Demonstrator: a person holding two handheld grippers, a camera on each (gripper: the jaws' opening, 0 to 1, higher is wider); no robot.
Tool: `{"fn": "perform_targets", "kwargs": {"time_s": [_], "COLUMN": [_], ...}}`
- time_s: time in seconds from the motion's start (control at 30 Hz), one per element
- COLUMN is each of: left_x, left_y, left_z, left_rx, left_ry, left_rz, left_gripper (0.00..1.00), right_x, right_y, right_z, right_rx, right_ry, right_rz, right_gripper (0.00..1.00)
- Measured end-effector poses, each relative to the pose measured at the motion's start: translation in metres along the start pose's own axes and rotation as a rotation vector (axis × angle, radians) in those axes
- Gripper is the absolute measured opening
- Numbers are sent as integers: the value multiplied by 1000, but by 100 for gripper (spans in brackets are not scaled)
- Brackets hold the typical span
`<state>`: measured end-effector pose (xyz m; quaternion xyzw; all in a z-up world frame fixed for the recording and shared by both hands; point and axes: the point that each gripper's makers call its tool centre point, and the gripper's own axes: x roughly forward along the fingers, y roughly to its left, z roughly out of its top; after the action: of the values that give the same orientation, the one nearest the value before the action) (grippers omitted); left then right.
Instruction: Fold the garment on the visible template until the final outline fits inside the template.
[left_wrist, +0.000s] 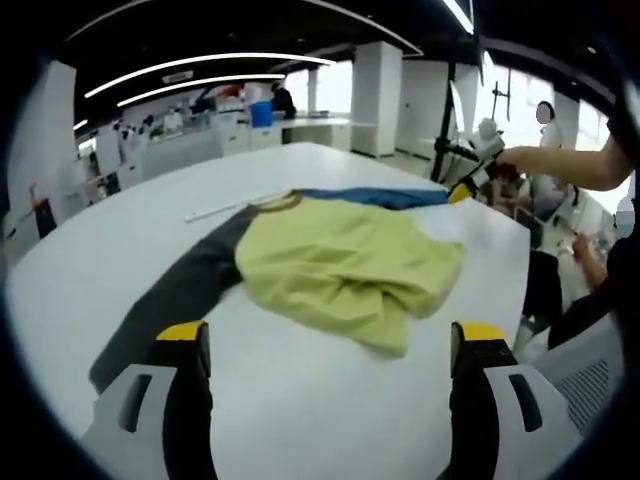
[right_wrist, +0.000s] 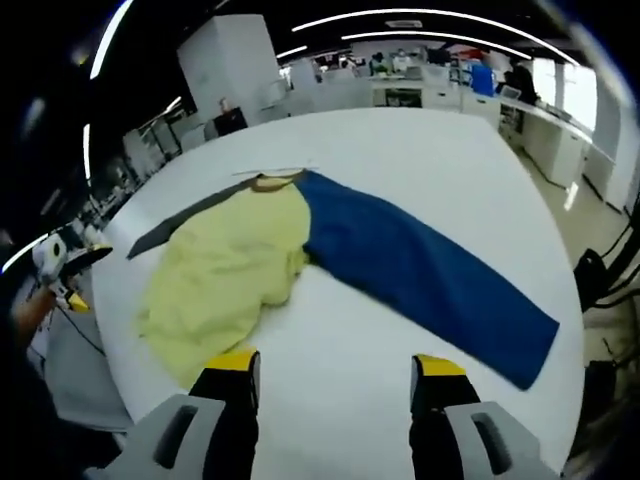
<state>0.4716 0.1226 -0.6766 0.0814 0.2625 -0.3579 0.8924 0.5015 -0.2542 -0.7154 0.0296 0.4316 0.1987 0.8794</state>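
A garment lies crumpled on the white table. Its yellow-green body is bunched up, a dark grey sleeve runs toward me on the left, and a blue sleeve lies beyond. My left gripper is open just short of the garment, holding nothing. In the right gripper view the yellow-green body lies left, the blue sleeve stretches right, and the grey sleeve lies behind. My right gripper is open over bare table in front of the cloth.
A thin pale strip lies on the table by the collar. The right gripper, held by a person's arm, hovers at the far table edge. People sit at right. Desks and pillars stand behind.
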Motion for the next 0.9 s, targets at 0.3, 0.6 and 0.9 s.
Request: {"fn": "perform_targets", "kwargs": {"time_s": [0.3,0.6,0.9], "left_x": [14,31,41], "left_y": [-9,-16,-23], "left_z": [-7,-35,-51], "left_rx": [-32,-60,-138], "left_ry": [-4,55,68], "left_rz": [33,89,125], "left_gripper": [93,86,66], "right_x": [12,21,24], "right_y": [38,61,69], "right_z": [-18,-38,-48], "right_rx": [-39,-86,-158], "right_ry": [10,28,35], "right_rz": [81,100,78], "right_gripper": [49,46,36]}}
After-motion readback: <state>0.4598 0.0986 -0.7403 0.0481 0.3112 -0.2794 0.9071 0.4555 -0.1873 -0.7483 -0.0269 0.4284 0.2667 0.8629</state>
